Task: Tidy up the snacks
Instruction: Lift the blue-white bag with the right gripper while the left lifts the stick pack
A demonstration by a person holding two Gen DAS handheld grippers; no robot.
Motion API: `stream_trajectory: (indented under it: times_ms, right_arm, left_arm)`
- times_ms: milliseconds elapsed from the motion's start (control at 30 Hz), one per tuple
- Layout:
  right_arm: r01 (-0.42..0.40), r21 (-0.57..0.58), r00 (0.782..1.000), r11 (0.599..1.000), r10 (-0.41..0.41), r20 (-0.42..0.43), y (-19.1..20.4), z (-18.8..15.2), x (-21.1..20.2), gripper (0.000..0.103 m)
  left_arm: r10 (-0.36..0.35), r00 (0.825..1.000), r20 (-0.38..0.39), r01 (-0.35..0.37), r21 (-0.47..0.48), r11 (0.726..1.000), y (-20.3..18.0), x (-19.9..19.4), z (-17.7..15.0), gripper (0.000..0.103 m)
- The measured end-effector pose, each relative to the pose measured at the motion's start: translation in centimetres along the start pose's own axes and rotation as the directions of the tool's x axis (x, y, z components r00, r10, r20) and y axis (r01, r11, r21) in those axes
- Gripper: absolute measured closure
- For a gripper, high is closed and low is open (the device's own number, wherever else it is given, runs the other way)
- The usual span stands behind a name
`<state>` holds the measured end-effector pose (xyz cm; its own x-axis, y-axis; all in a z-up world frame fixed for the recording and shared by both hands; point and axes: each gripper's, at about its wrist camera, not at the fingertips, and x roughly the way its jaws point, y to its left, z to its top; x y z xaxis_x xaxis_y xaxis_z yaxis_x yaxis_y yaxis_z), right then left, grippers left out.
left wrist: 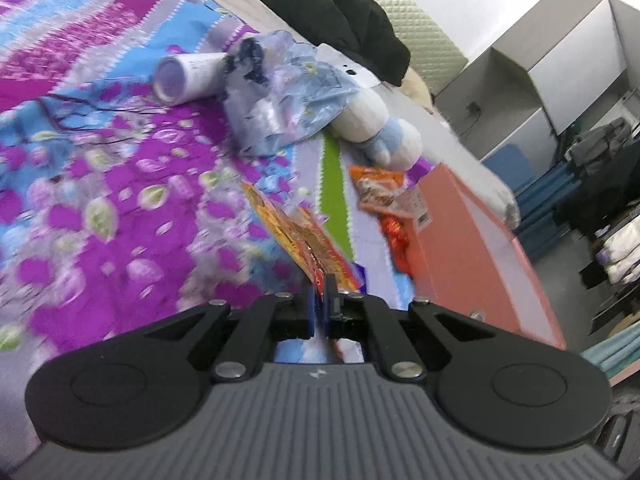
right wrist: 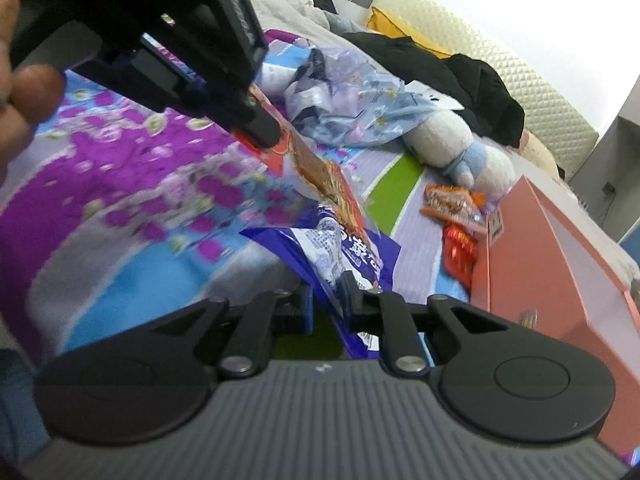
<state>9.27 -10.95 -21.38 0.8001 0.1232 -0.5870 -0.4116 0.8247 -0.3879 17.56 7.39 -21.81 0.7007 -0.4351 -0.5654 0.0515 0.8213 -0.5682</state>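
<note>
My left gripper [left wrist: 319,294] is shut on the end of an orange-red snack packet [left wrist: 304,236], which sticks out ahead of it above the bed. The right wrist view shows that gripper [right wrist: 262,128] at upper left with the same packet [right wrist: 320,168] hanging from it. My right gripper [right wrist: 328,300] is shut on a blue and white snack packet [right wrist: 344,256], held just below the orange-red one. An orange packet [right wrist: 452,200] and a red packet [right wrist: 460,252] lie on the bed beside a salmon-pink box [right wrist: 540,260]; all three also show in the left wrist view: orange packet [left wrist: 376,194], red packet [left wrist: 398,240], box [left wrist: 472,248].
The bed has a purple and blue floral cover [left wrist: 120,184]. On it lie a white and blue plush toy [left wrist: 372,120], a crumpled plastic bag [left wrist: 288,88], a white cylinder [left wrist: 184,78] and black clothing [left wrist: 340,12]. A person's hand [right wrist: 24,92] is at the left edge.
</note>
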Motion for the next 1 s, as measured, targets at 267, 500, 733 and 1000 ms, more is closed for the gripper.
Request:
stream_trajectory:
  times_ms: [267, 500, 733, 1000]
  right_arm:
    - [-0.036, 0.012, 0.999, 0.999, 0.036, -0.023, 1.2, -1.2, -3.4, 0.086]
    - [-0.083, 0.053, 0.995, 0.995, 0.086, -0.055, 0.6, -1.8, -4.6, 0.08]
    - [-0.176, 0.134, 0.982, 0.975, 0.184, -0.049, 0.1, -2.6, -5.4, 0.024]
    - [-0.215, 0.38, 0.969, 0.9, 0.244, -0.029, -2.7, -2.7, -5.1, 0.024]
  left_arm:
    - [0.085, 0.995, -0.047, -0.085, 0.003, 0.996, 0.3, -3.5, -3.3, 0.098]
    - [0.115, 0.982, -0.148, -0.115, 0.011, 0.993, 0.3, -4.3, -4.7, 0.095]
    - [0.136, 0.972, -0.193, -0.129, 0.05, 0.99, -0.6, -5.2, -4.7, 0.024]
    - [0.137, 0.959, -0.247, -0.101, 0.151, 0.983, -1.8, -5.6, -3.9, 0.019]
